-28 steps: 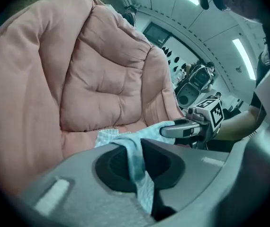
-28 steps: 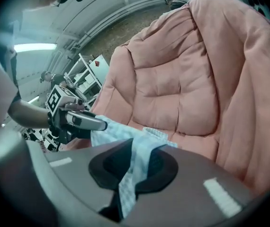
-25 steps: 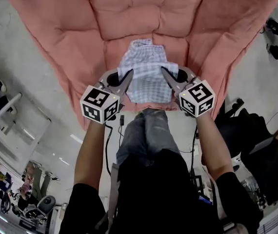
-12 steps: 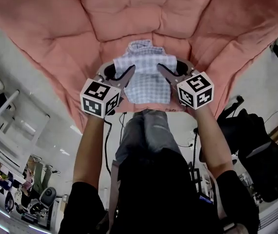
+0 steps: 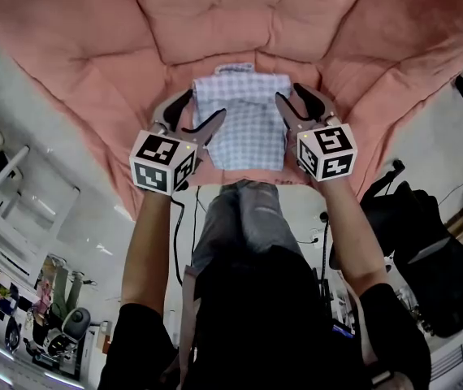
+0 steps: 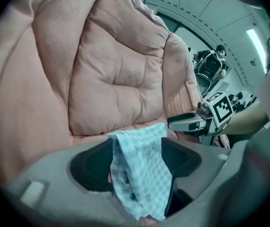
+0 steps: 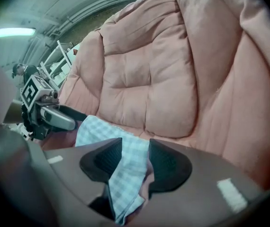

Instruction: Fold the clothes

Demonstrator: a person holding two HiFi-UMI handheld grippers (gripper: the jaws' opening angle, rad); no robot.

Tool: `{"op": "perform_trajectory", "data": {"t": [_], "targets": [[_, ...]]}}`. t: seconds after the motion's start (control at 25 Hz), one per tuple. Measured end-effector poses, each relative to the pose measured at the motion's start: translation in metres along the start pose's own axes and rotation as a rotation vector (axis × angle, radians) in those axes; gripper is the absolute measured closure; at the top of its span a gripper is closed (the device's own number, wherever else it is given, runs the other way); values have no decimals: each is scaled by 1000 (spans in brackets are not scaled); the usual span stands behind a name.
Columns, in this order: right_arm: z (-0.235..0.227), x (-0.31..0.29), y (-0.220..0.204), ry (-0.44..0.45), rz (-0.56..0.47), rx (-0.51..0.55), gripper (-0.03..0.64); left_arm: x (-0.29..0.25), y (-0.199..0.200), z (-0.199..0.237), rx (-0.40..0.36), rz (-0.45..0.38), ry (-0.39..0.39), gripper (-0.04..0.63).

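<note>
— So, the left gripper (image 6: 137, 148) first: how do its fingers (image 6: 94, 162) stand?
— Well apart, and they have just been opening. The checked cloth (image 6: 142, 174) hangs in a loose fold down the gap between them. Neither pad squeezes it, so nothing is gripped

— And the right gripper (image 7: 135, 150)?
— Much the same, only narrower. Its fingers (image 7: 166, 164) have just been opening too. A strip of the cloth runs down through the gap, with pink showing beside it at one pad, so it is not clamped either

— Where does the cloth itself lie?
— In the head view the checked cloth (image 5: 244, 128) is a rough folded rectangle, lying flat on the pink cushion (image 5: 240, 23) at the middle of its near edge. The left gripper (image 5: 206, 104) sits at the cloth's left side and the right gripper (image 5: 289, 93) at its right side. Both tilt downward, with their tips near the cloth's far corners

— What lies further out?
— A marker cube (image 5: 162, 162) rides on the left gripper and another (image 5: 326, 153) on the right, each on the person's side of the jaws. Behind them come the bare forearms (image 5: 146, 250). A knee in jeans (image 5: 244, 218) is just below the cushion's near edge. The cushion's padded panels rise behind the cloth and on both sides, with grey floor (image 5: 61, 136) past its left and right edges
</note>
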State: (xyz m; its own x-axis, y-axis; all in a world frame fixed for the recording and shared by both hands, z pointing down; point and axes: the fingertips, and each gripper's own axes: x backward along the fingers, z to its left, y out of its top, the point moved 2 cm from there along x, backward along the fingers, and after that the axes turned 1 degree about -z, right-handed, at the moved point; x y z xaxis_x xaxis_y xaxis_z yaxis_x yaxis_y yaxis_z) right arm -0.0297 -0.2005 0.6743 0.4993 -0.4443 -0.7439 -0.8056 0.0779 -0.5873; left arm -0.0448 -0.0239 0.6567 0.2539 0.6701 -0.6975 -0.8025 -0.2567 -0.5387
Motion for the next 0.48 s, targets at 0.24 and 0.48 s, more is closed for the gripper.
{"op": "perform_trajectory", "data": {"t": [0.24, 0.48], "targets": [[10, 12, 4, -2, -27, 53, 442, 10, 4, -4, -12, -37, 21, 293], [26, 39, 9, -24, -69, 87, 463, 31, 12, -22, -89, -77, 31, 397]]}}
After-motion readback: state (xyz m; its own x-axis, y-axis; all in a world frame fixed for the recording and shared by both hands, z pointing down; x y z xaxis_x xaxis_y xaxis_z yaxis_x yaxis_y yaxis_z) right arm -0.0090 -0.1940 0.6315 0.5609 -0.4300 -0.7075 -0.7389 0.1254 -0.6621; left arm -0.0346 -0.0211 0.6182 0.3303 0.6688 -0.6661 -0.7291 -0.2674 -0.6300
